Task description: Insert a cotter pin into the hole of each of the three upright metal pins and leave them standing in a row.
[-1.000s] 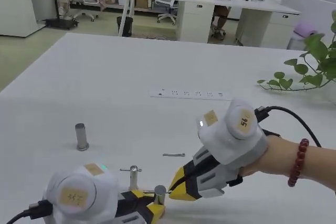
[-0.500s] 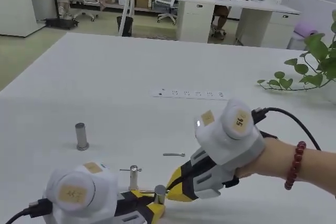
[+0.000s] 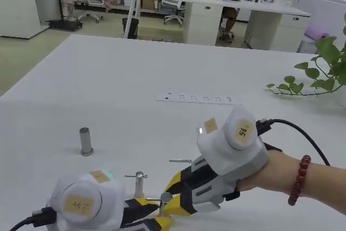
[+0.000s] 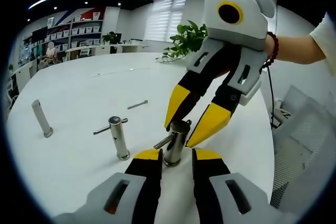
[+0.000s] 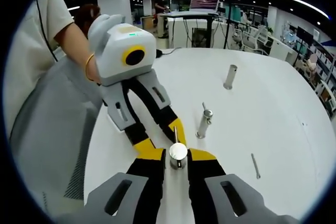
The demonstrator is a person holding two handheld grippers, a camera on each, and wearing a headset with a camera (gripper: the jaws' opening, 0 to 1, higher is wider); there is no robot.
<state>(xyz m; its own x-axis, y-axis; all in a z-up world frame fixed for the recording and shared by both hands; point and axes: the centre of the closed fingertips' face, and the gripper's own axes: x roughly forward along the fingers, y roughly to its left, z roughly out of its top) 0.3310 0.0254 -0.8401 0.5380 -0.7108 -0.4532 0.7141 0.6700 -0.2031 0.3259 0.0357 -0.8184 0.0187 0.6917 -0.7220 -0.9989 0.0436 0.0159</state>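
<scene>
A metal pin (image 3: 165, 200) stands upright with my left gripper (image 4: 172, 157) shut on its base (image 4: 170, 157). A cotter pin (image 4: 163, 142) sticks out sideways through its hole. My right gripper (image 5: 177, 157) has its jaws about a pin's width apart, one on each side of that pin's top (image 5: 178, 152). Just left stands a second pin (image 3: 139, 183) with a cotter pin across its top. A third, bare pin (image 3: 85, 140) stands farther left. A loose cotter pin (image 3: 180, 160) lies flat on the white table (image 3: 135, 79).
A white power strip (image 3: 197, 98) lies across the middle of the table. A leafy plant (image 3: 319, 74) hangs over the far right edge. Desks and chairs stand beyond the table's far side.
My right gripper has slid a little left and down, so its jaw tips now sit around the pin's top. The left gripper and the pins have stayed put.
</scene>
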